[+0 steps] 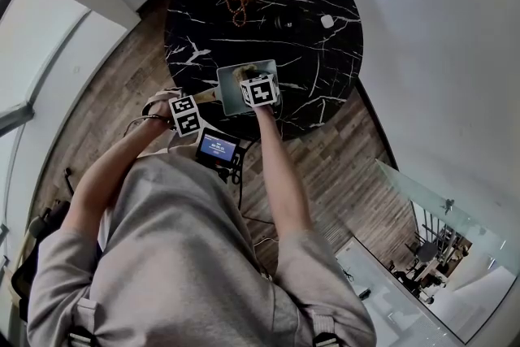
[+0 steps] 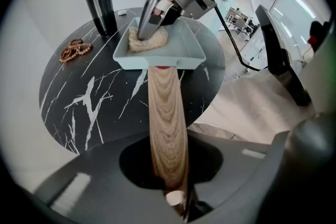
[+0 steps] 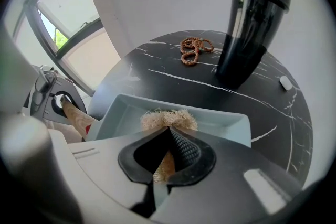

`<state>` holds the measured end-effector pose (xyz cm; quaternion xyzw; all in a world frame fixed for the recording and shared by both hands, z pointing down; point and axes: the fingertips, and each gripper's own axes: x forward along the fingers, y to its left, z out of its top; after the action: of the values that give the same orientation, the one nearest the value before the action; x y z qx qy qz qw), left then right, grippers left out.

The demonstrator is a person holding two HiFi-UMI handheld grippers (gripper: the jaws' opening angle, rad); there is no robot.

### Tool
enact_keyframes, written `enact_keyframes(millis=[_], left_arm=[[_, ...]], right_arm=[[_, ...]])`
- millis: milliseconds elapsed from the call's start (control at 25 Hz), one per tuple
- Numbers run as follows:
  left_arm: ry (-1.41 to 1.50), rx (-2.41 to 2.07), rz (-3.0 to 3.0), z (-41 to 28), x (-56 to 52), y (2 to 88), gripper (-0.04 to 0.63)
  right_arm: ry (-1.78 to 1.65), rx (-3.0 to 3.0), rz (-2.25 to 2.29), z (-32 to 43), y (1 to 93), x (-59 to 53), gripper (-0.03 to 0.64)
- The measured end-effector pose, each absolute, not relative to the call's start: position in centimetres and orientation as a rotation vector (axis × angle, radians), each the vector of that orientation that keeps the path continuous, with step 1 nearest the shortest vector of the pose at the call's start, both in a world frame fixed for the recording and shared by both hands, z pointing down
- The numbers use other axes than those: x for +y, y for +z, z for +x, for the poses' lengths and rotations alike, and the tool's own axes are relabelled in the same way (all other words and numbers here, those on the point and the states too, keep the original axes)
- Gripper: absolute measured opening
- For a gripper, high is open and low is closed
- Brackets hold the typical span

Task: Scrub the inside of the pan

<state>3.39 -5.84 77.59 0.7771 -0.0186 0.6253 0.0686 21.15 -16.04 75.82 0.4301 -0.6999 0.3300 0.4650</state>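
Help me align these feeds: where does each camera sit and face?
Head view: on the person's head, facing steeply down at the table; torso, arms show.
Left gripper view: on the left gripper, along the handle its jaws grip.
Right gripper view: on the right gripper, into the pan; jaws pinch the scrubber.
Both gripper views share pan, bottle.

The head view looks steeply down from high above the table (image 1: 313, 53). Each gripper view looks from close by along its own jaws. All three share the pan (image 1: 230, 97).
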Motion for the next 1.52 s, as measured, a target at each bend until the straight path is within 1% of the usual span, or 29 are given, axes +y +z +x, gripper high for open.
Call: enact_keyframes(millis=[440, 720, 920, 1080, 1240, 1320, 1360, 1520], left_arm=[[1.881, -0.051, 2.339, 3.4, -5.9, 77.8, 0.046], [1.877, -0.053, 2.336, 3.4, -5.9, 77.9, 0.046], [1.877, -0.061, 2.327, 3.4, -5.9, 77.8, 0.046], [1.878, -0.063, 2.311, 3.5, -5.9, 77.7, 0.046], [1.875, -0.06, 2.306, 3.5, -5.9, 77.7, 0.046], [1.877, -0.059, 2.307, 3.5, -5.9, 77.8, 0.046], [1.876, -0.06, 2.308, 3.5, -5.9, 77.7, 0.047], [1.869, -0.061, 2.309, 3.5, -5.8, 77.7, 0.046]], right_arm=[[0.783, -1.792, 0.958, 16.8, 76.2, -15.7, 0.021], [0.773, -1.793, 0.937, 16.0, 75.9, -15.7, 0.021], [0.864, -1.799, 0.947, 16.0, 76.1, -15.5, 0.02], [1.04, -1.825, 0.985, 16.4, 75.9, -15.2, 0.02], [1.165, -2.004, 0.922, 15.9, 73.3, -14.6, 0.02], [1.097, -2.093, 0.902, 16.5, 71.4, -14.6, 0.02], [1.009, -2.107, 0.903, 17.3, 70.6, -14.7, 0.02], [0.355, -1.856, 0.823, 22.4, 70.0, -15.6, 0.02]])
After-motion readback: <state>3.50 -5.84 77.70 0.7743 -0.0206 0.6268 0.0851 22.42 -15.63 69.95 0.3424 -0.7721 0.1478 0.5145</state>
